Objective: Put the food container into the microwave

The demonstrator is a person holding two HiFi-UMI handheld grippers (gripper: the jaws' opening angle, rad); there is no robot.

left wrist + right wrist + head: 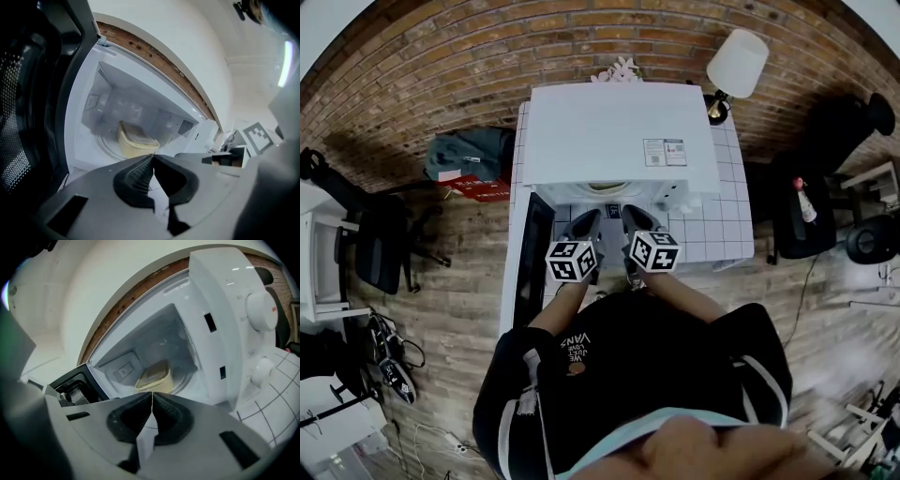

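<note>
Now, left gripper (153, 157): the two fingers are pressed together, tip to tip, and nothing is between them
Right gripper (152, 394): the same, fingers fully closed and empty; it is just to the right of the left one, both near the front opening of the microwave
Food container (154, 376): pale yellow, with its lid on, it stands upright inside the microwave on the round glass plate (105, 145), far from both grippers and touched by neither
Microwave (619, 141): white, it stands on the white tiled table (727, 220); its cavity faces the person
Door (532, 258): dark, fully open, it swings out to the left and points toward the near side
Step in hand: I judge that the placing itself is done, because the container is already in the cavity and both grippers are free of it
Next move: probably to shut the door; this calls for one closed gripper to go left around the outer side of the door and push it toward the right and far, with no gripper in the opening
Count: two grippers, one food container, one microwave, one door, two round knobs (262, 310) on the right front panel, one table, one lamp (736, 61) at the far right by the brick wall (441, 66)
</note>
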